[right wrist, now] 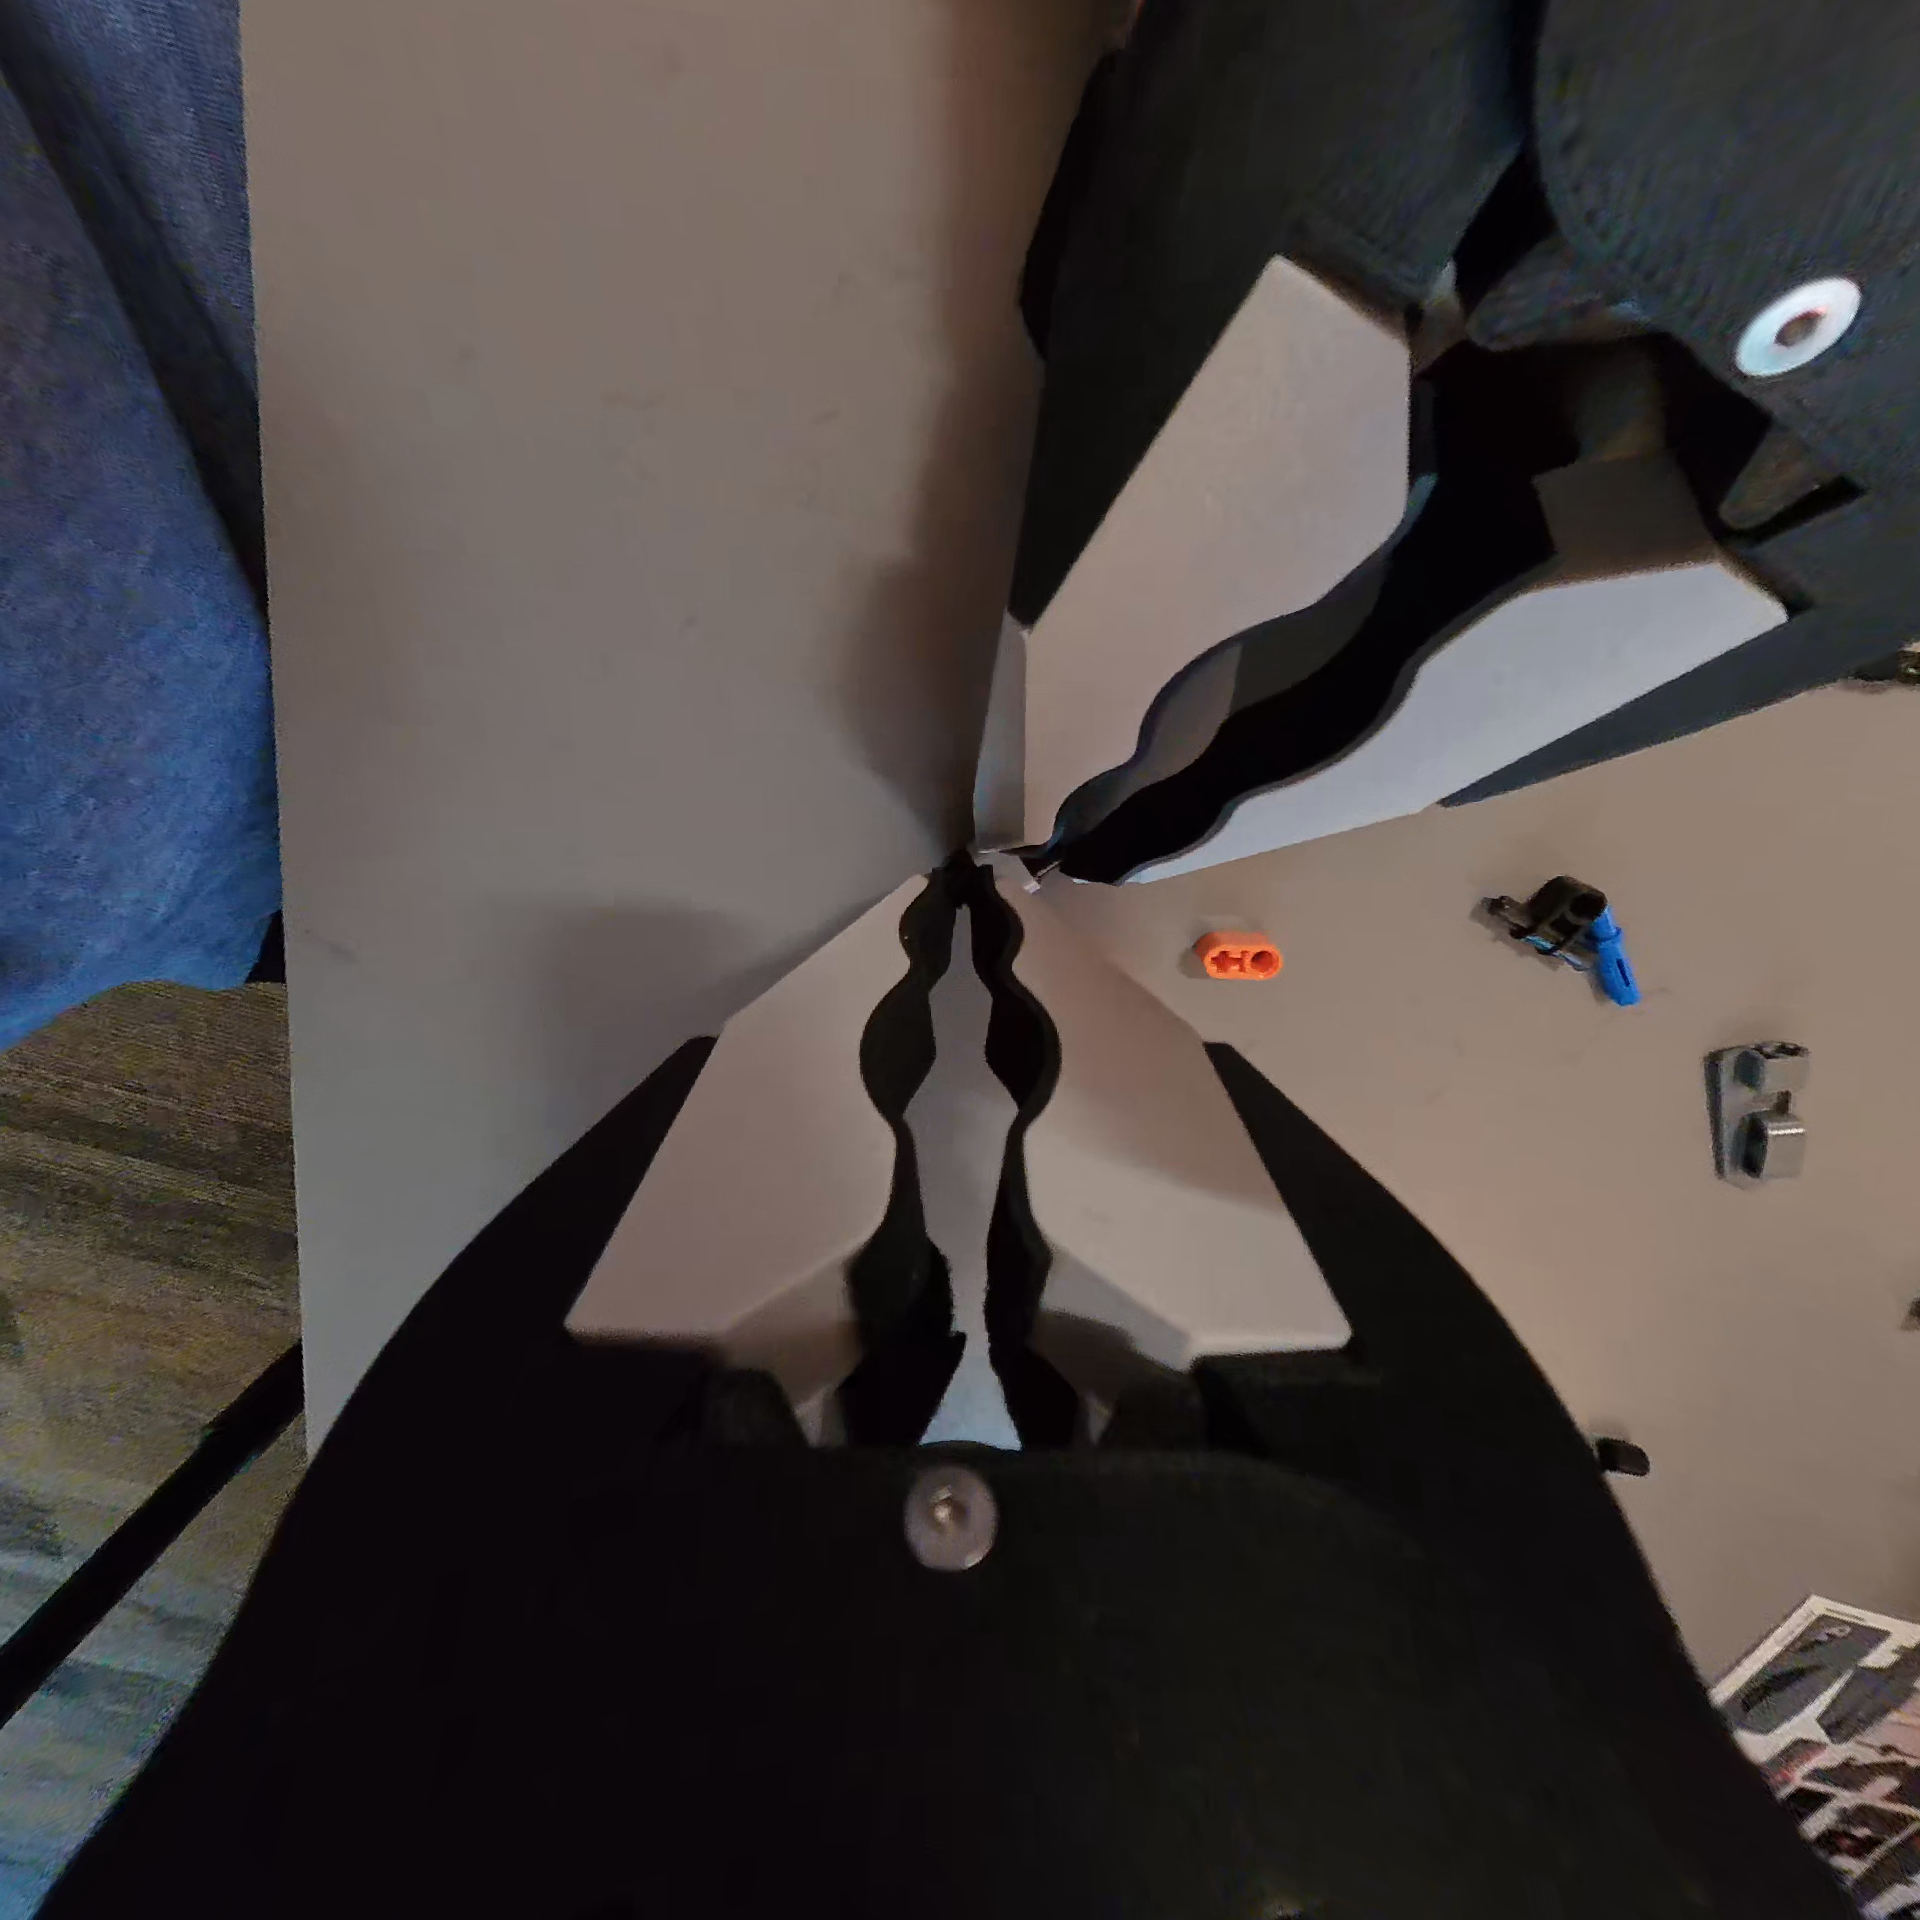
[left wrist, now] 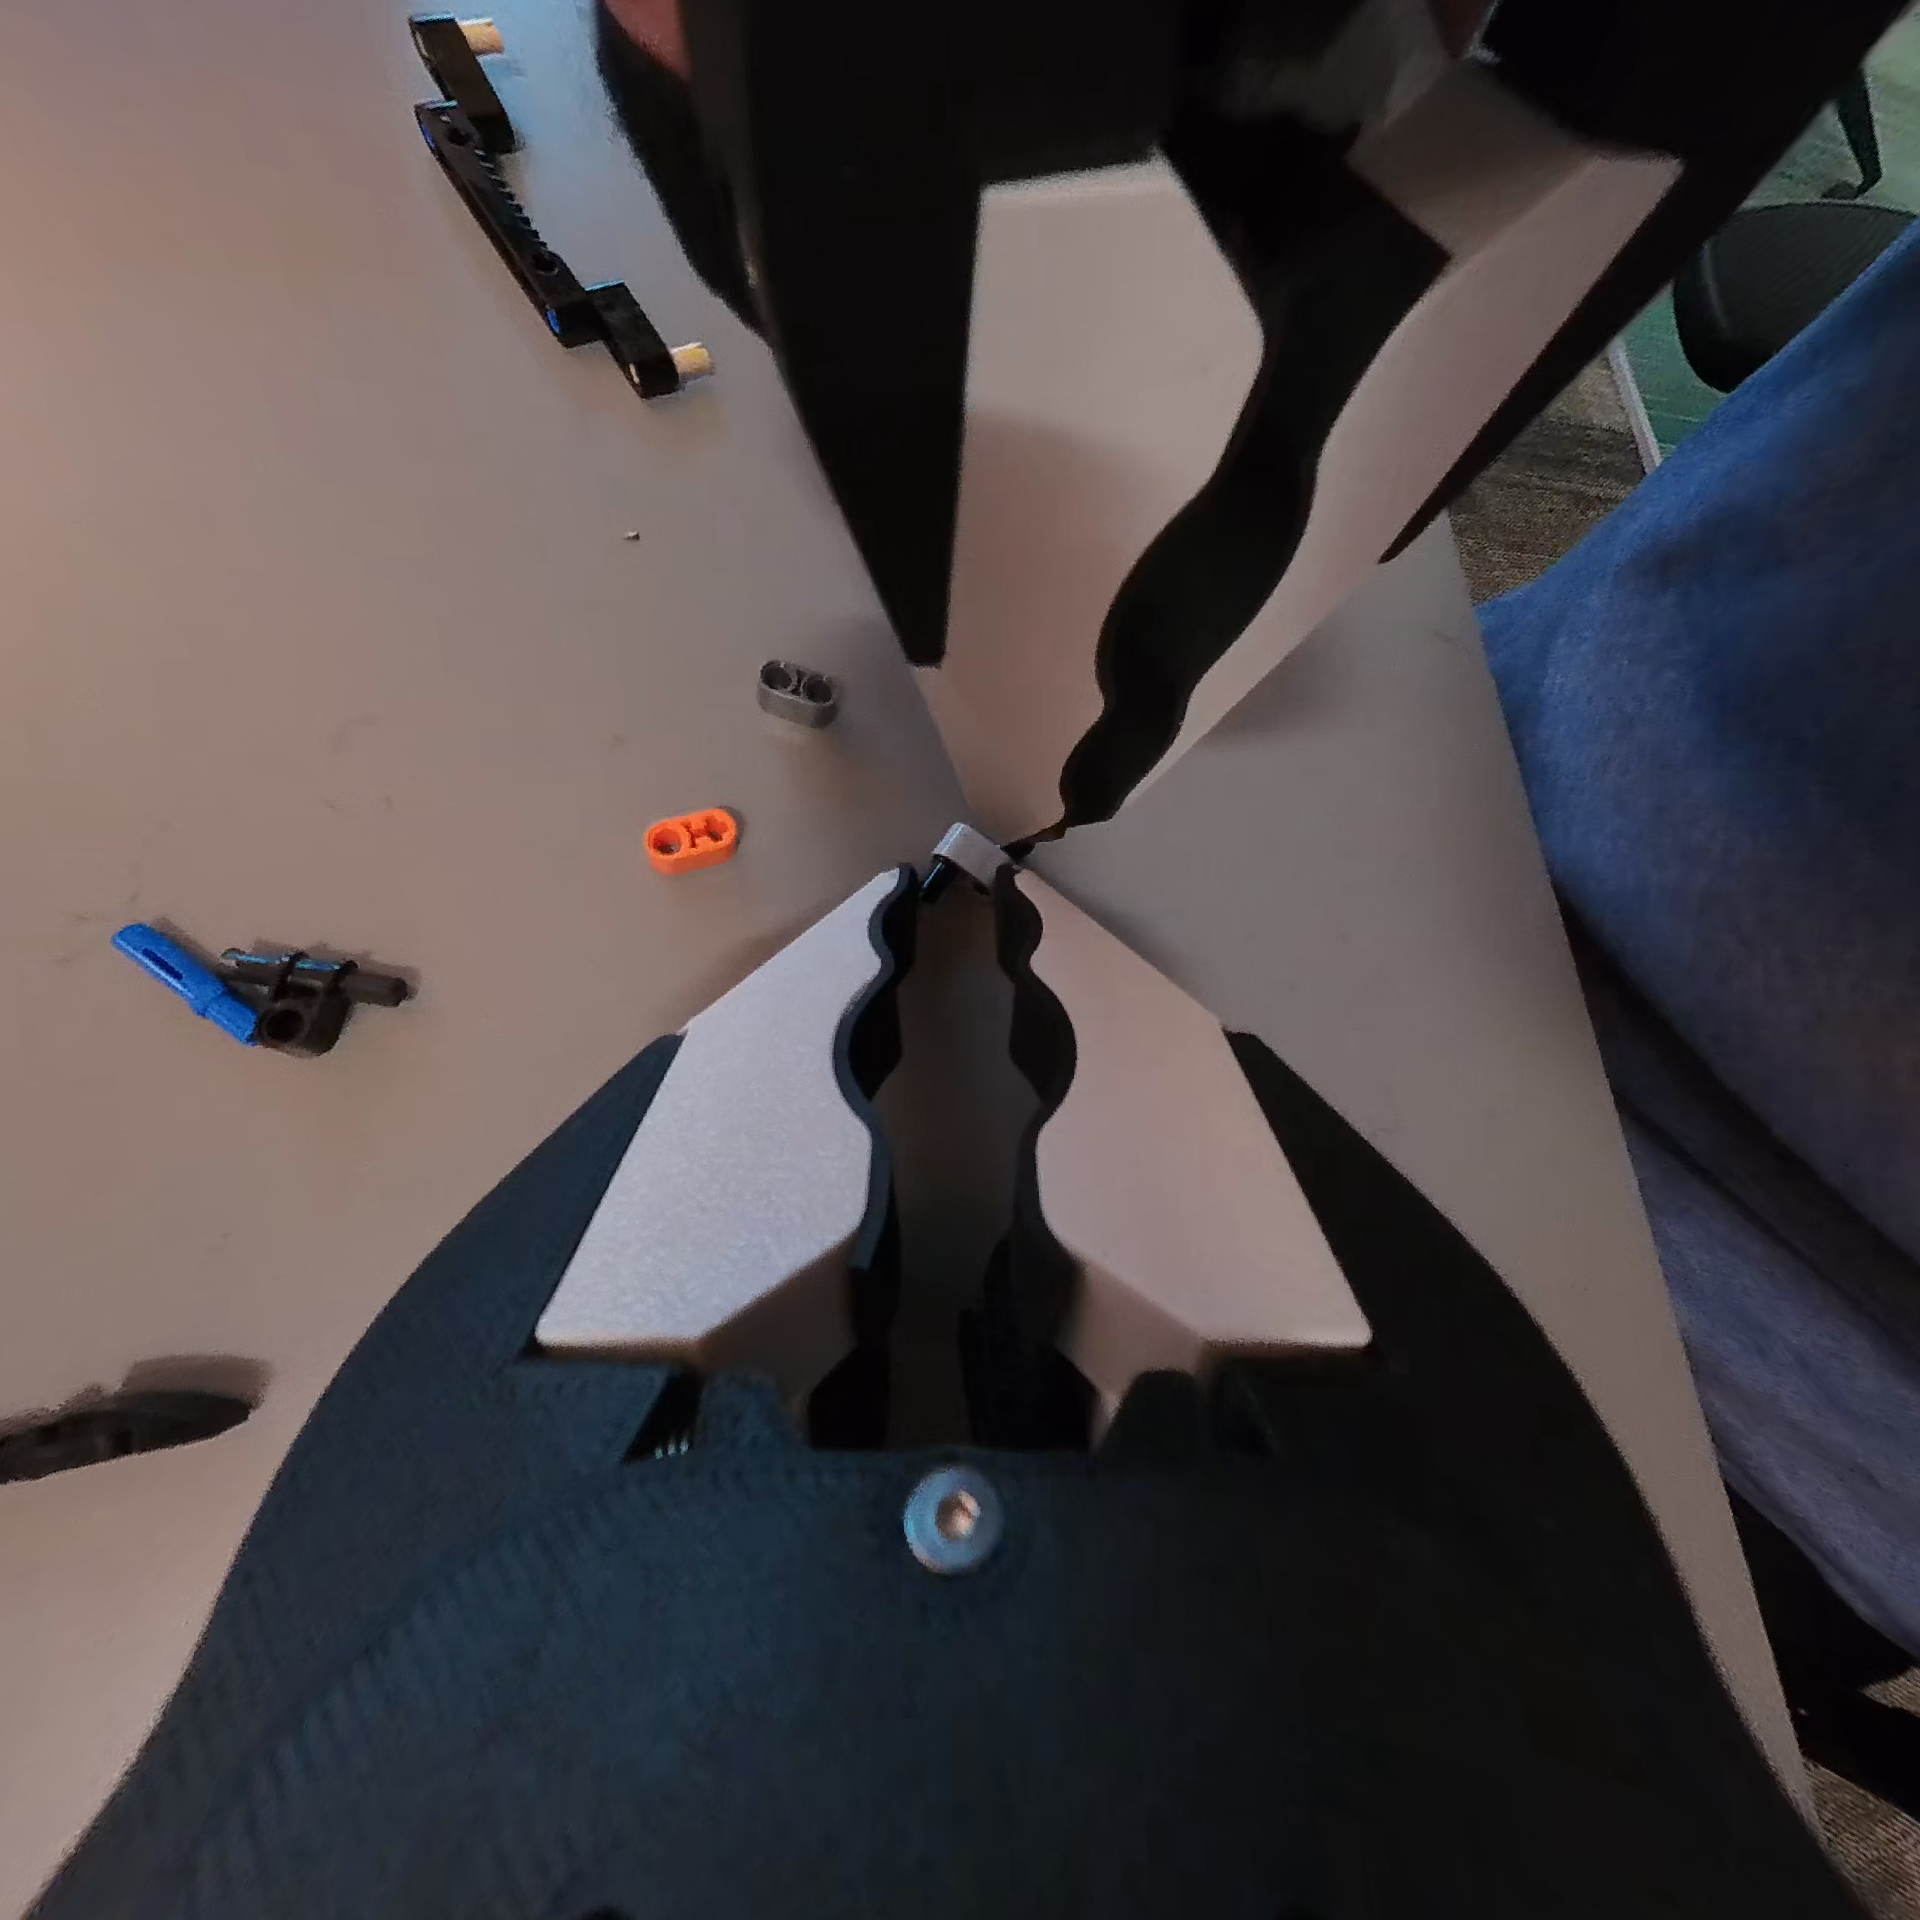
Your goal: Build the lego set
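Overhead, two wrist cameras are looking down on a pale beige table (left wrist: 312,623) whose edge is running beside patterned carpet (right wrist: 125,1195) and blue fabric (left wrist: 1714,727). Loose pieces are lying well apart on it: an orange two-hole link (left wrist: 691,840), a grey link (left wrist: 798,693), a blue and black pin cluster (left wrist: 249,987), a long black beam assembly (left wrist: 540,229), and a grey bracket (right wrist: 1756,1112). A printed booklet (right wrist: 1829,1756) is showing at one corner. The left gripper (left wrist: 961,878) is pinching a small grey and black piece (left wrist: 961,857) between narrow jaws. The right gripper (right wrist: 961,883) is meeting it tip to tip, jaws nearly closed on something dark; what exactly cannot be told.
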{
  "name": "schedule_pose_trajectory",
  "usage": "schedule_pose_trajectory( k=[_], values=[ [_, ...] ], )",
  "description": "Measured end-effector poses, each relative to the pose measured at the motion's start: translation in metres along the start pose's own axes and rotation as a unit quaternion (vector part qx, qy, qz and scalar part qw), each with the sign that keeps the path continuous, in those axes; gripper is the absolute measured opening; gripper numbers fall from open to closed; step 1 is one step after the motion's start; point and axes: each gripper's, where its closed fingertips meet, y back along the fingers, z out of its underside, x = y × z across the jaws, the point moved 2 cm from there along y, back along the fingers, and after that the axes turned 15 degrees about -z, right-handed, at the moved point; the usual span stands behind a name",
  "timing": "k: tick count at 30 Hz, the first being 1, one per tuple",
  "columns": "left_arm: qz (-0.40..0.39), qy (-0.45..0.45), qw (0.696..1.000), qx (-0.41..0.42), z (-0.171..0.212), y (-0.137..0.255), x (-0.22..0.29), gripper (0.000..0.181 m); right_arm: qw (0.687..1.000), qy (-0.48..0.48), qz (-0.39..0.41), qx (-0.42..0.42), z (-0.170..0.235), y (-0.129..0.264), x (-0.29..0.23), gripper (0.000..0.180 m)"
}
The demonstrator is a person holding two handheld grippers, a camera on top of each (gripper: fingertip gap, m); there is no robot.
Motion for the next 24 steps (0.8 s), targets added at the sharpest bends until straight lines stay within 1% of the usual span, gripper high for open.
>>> schedule_pose_trajectory(
  k=[4,14,19,24],
  values=[
    [0.004,0.0,1.0,0.0,-0.0001,0.0,-0.0001,0.013,1.0,0.016,-0.021,0.003,0.0,0.0003,0.0004,0.002],
    [0.014,0.003,1.0,-0.002,-0.0006,-0.0004,-0.0005,0.013,0.996,0.009,-0.07,0.053,0.0012,0.0008,0.002,0.002],
    [0.02,0.009,1.0,-0.003,-0.0011,-0.0004,-0.001,0.012,0.994,0.012,-0.081,0.066,0.001,0.0007,0.0024,0.002],
    [0.018,0.006,1.0,-0.002,-0.0015,-0.0006,-0.0009,0.013,0.994,0.008,-0.076,0.077,0.0018,0.0005,0.0022,0.002]
  ],
)
